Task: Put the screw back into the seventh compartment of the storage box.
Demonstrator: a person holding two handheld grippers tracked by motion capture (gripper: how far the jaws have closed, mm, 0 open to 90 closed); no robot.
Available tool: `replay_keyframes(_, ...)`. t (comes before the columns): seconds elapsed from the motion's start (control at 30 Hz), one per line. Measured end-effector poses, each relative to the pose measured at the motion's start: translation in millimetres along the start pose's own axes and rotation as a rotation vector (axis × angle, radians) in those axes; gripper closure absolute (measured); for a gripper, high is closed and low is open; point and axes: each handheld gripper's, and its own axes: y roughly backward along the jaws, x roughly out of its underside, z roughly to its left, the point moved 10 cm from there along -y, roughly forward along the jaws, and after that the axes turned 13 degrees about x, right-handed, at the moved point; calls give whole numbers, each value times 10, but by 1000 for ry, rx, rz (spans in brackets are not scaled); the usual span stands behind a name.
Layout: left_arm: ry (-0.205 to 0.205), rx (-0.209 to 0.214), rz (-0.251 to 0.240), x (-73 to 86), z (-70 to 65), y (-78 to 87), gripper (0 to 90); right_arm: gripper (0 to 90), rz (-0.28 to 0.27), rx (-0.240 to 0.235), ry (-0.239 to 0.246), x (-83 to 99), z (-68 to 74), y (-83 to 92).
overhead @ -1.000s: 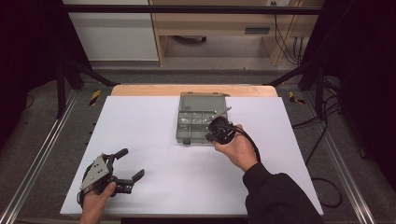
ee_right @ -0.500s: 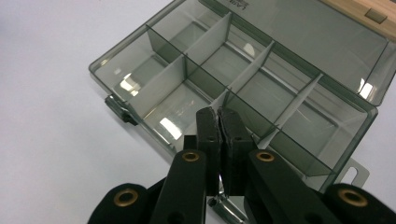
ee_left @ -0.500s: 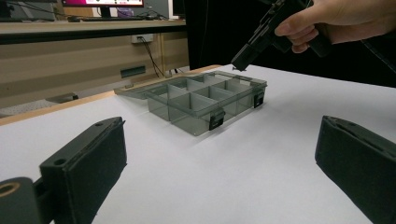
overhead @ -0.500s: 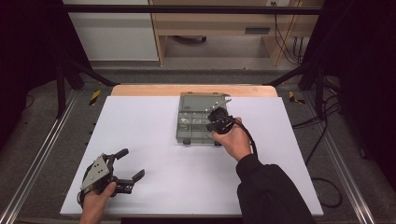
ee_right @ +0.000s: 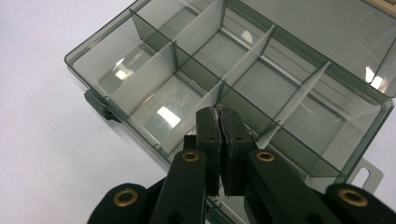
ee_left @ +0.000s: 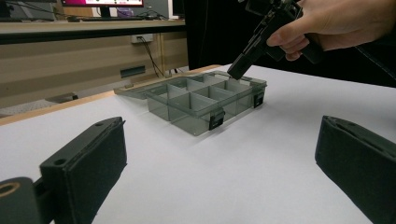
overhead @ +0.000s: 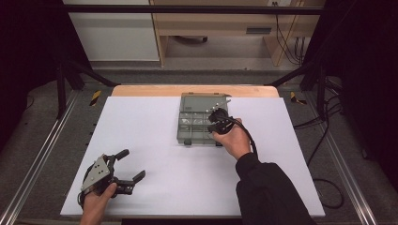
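A smoky clear compartment box [overhead: 193, 125] lies open at the far middle of the white table, its lid [overhead: 202, 99] flat behind it. Thin dividers [ee_right: 246, 56] split it into several compartments, which look empty. My right gripper [overhead: 215, 115] points down over the box's right half, shut, pads pressed together just above a divider [ee_right: 218, 112]. I cannot make out anything between them. The left gripper view shows its tip [ee_left: 236, 71] at the box's [ee_left: 205, 100] far side. My left gripper [overhead: 131, 164] rests open near the front left corner, its jaws wide apart [ee_left: 219, 163] and bare.
The white table sheet [overhead: 155, 140] ends at a wooden strip [overhead: 187, 90] at the back. Metal rails [overhead: 42, 154] run along both sides. Cables [overhead: 324, 140] lie on the floor to the right. A cable [overhead: 249, 140] trails from the right gripper over the hand.
The right hand has carried its shut gripper away from the person, farther in over the box and a little lower. The left gripper has stayed where it was.
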Motion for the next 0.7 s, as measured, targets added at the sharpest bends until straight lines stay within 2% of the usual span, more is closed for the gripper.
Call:
replay_keyframes(0.1, -1, 1, 0, 0, -3, 0, 19, 789, -2, 4, -2, -2, -4, -1)
replay_keyframes(0.17, 0, 2, 1, 0, -4, -1, 19, 777, -4, 7, 5, -2, -13, 5)
replay_keyframes(0.2, -1, 2, 1, 0, -3, -2, 19, 757, -8, 5, -8, -11, -5, 10)
replay_keyframes(0.33, -2, 2, 2, 1, -4, -2, 19, 574, -33, 19, -5, -39, -30, 43)
replay_keyframes(0.37, -3, 1, 4, 3, -2, -2, 19, 574, -33, 19, -5, -39, -30, 43)
replay_keyframes(0.47, -3, -1, 5, 6, 0, -1, 19, 372, -48, 45, 2, -49, -36, 51)
replay_keyframes(0.5, -3, -1, 6, 5, 0, -1, 19, 372, -48, 45, 2, -49, -36, 51)
replay_keyframes(0.53, -3, 0, 5, 5, -1, -1, 19, 279, -58, 41, -19, -68, -17, 77)
replay_keyframes(0.57, -3, 0, 6, 6, -1, -1, 19, 279, -58, 41, -19, -68, -17, 77)
replay_keyframes(0.6, -3, 0, 6, 6, -1, -1, 19, 203, -74, 40, -29, -91, -13, 104)
replay_keyframes(0.63, -3, 0, 6, 6, -2, -2, 19, 165, -72, 46, -35, -94, -10, 118)
replay_keyframes(0.7, -3, 0, 7, 7, -3, -3, 19, 138, -82, 52, -24, -101, -12, 130)
